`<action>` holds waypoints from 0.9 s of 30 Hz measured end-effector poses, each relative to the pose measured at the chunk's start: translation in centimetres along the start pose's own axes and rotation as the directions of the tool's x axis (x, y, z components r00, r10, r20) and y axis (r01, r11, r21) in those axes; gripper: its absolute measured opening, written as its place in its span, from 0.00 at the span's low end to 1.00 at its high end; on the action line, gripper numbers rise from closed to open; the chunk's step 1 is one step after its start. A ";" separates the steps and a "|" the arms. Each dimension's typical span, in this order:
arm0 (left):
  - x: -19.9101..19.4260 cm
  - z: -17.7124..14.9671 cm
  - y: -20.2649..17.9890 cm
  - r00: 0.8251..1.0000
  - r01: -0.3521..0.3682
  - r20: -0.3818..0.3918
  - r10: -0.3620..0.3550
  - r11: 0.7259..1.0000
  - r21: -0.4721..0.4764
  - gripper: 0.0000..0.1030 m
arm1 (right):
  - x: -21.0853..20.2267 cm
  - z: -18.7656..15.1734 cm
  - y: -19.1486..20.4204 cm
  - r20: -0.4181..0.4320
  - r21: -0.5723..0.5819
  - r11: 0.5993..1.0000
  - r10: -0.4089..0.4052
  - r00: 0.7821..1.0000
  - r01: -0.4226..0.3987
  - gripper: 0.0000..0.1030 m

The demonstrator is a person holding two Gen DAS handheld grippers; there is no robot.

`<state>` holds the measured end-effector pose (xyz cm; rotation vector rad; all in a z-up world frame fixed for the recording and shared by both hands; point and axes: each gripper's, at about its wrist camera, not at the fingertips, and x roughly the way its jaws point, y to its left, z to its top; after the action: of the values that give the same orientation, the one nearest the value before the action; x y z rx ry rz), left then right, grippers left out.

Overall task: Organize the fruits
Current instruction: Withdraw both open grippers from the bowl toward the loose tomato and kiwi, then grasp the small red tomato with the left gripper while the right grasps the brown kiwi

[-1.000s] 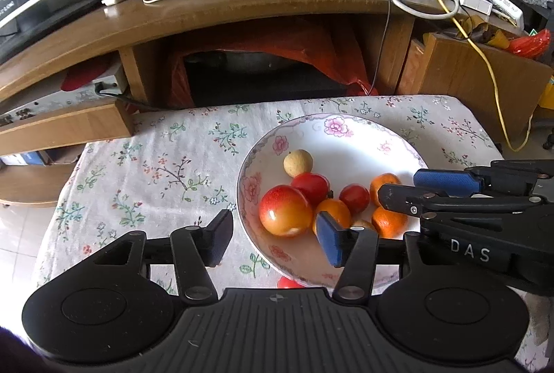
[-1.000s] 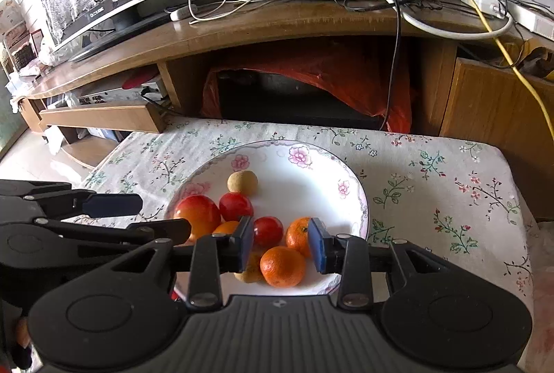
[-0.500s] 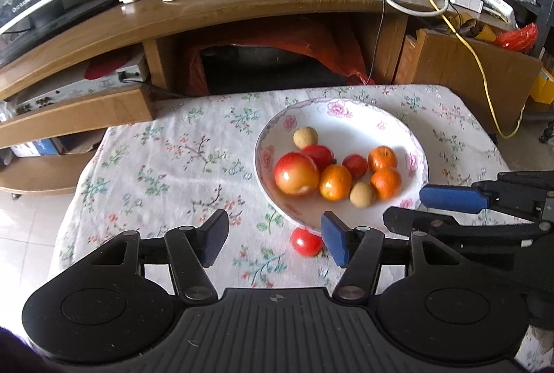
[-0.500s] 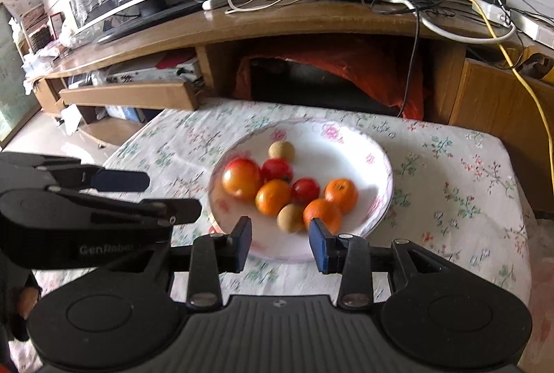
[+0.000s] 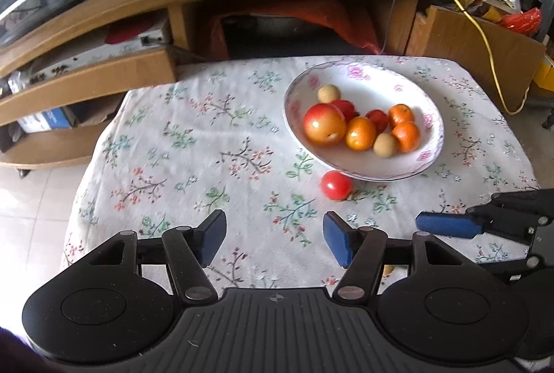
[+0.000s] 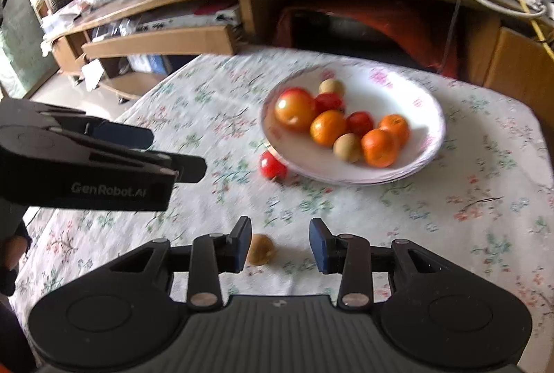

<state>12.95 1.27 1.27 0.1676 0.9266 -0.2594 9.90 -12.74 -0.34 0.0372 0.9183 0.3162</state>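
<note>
The left gripper (image 5: 273, 239) is hanging over the flowered tablecloth (image 5: 194, 144) with its jaws spread wide and nothing between the blue pads (image 5: 337, 243). Ahead of it and off to the right, the white floral bowl (image 5: 363, 170) is sitting on the cloth, loaded with fruit. Reading across the bowl: a big red-and-yellow apple (image 5: 324, 129) is glinting at the left, a small tan round fruit (image 5: 328, 93) is sitting behind it by the far wall, a red tomato (image 5: 346, 108) is peeking out next to the apple, then an orange (image 5: 360, 133), a second small tomato (image 5: 378, 118), another tan fruit (image 5: 385, 145), and two more oranges, one farther back (image 5: 401, 115) and one closer (image 5: 405, 136), are crowding the right side. Just outside the near rim, a loose tomato (image 5: 336, 185) is lying on the cloth, touching or nearly touching the bowl's underside, glossy and bright red.

Over to the right gripper (image 6: 279, 243): it is also wide open, gripping nothing. A small brownish-tan fruit (image 6: 261, 254) is lying on the cloth between its fingers, close against the left pad (image 6: 242, 243), whether touching it I cannot tell. The loose tomato is sitting ahead of this gripper, slightly left, with the bowl beyond it to the right. The picture here is motion-blurred.
</note>
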 end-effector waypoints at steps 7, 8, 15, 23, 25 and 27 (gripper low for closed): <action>1.1 -0.1 -0.1 0.999 0.024 -0.022 -0.024 1.000 0.007 0.68 | 2.4 0.0 1.4 -0.053 -0.038 0.999 0.031 0.998 -0.033 0.37; 1.4 -0.1 -0.2 0.999 0.029 -0.028 -0.029 1.000 0.008 0.68 | 2.7 -0.1 1.5 -0.060 -0.043 0.998 0.031 0.998 -0.034 0.37; 4.4 0.5 -1.4 0.996 0.078 -0.051 -0.078 0.997 0.011 0.66 | 3.0 -0.7 0.5 -0.080 -0.028 0.998 0.049 0.996 -0.052 0.27; 6.5 1.1 -3.0 0.994 0.107 -0.017 -0.106 0.993 0.041 0.61 | 2.1 -1.3 -0.7 -0.072 0.013 0.998 0.066 0.995 -0.066 0.27; 7.0 1.4 -3.3 0.993 0.118 -0.015 -0.117 0.992 0.041 0.57 | 2.0 -1.4 -1.1 -0.071 0.025 0.997 0.069 0.995 -0.067 0.27; 7.4 1.6 -3.4 0.993 0.114 -0.007 -0.114 0.993 0.041 0.54 | 1.9 -1.5 -1.4 -0.071 0.034 0.997 0.071 0.995 -0.069 0.27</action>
<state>17.37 -3.51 -3.87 0.1540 0.9374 -0.3845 10.19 -13.65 -2.95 0.0872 0.9949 0.3702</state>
